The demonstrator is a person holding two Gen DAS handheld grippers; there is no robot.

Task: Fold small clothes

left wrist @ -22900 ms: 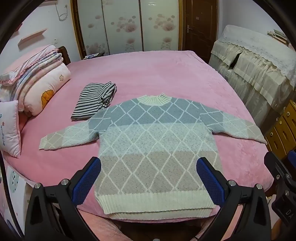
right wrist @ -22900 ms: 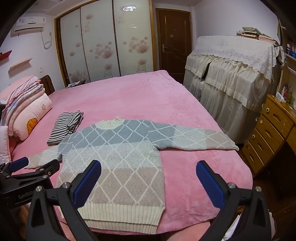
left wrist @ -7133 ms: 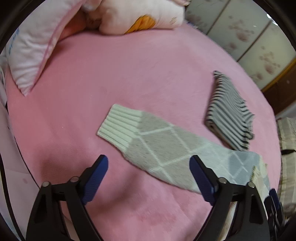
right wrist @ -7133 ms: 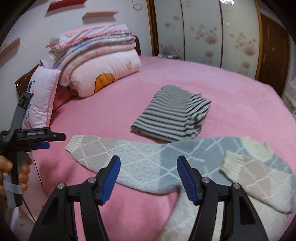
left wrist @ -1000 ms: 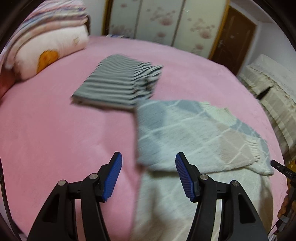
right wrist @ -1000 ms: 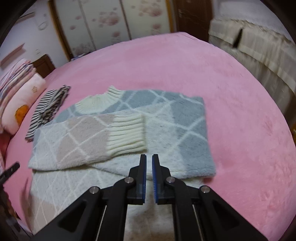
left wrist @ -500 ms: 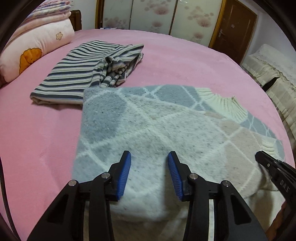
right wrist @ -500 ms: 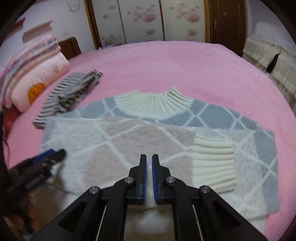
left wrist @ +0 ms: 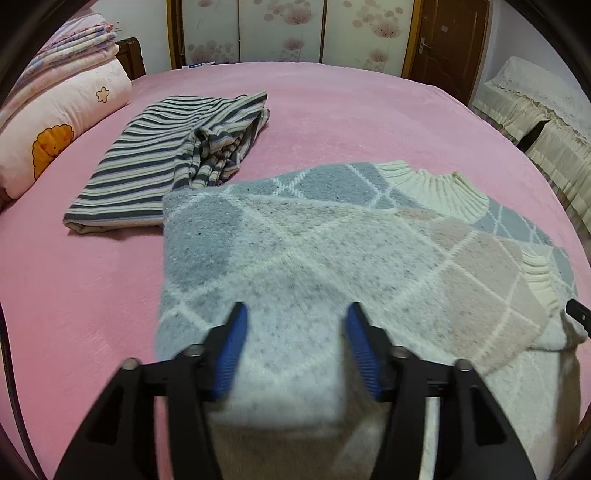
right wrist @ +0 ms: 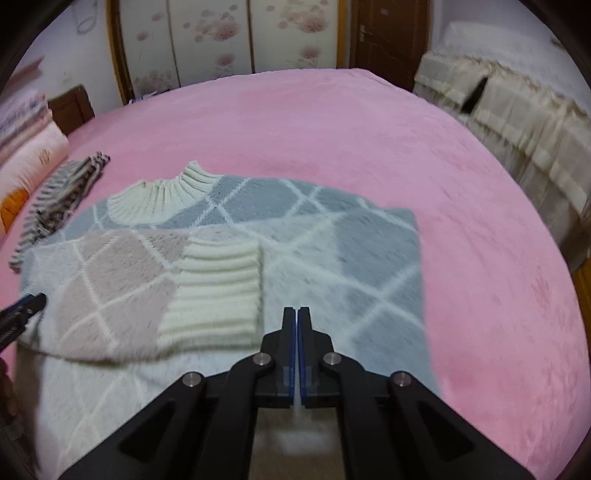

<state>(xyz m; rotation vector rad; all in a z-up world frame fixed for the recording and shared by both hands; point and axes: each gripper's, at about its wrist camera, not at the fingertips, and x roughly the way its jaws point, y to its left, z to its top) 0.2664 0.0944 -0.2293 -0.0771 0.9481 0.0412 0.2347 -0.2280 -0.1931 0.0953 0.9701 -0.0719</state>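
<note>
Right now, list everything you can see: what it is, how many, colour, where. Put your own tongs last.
Knit sweater: one, grey-blue, beige and cream diamonds, near edge of bed, both sleeves folded across its body.
Striped garment: one, dark grey and cream, folded, beyond the sweater's left side.
Bed cover: one, pink, under both garments.
Bedding stack: pink and pale, one piece with an orange print, head of bed.
Wardrobe: floral sliding doors, back wall.
Door: brown, right of wardrobe.
Covered furniture: cream lace, right of bed.
Left tongs: black, blue pads, open over the sweater.
Right tongs: black, blue pads, shut over the sweater.
</note>
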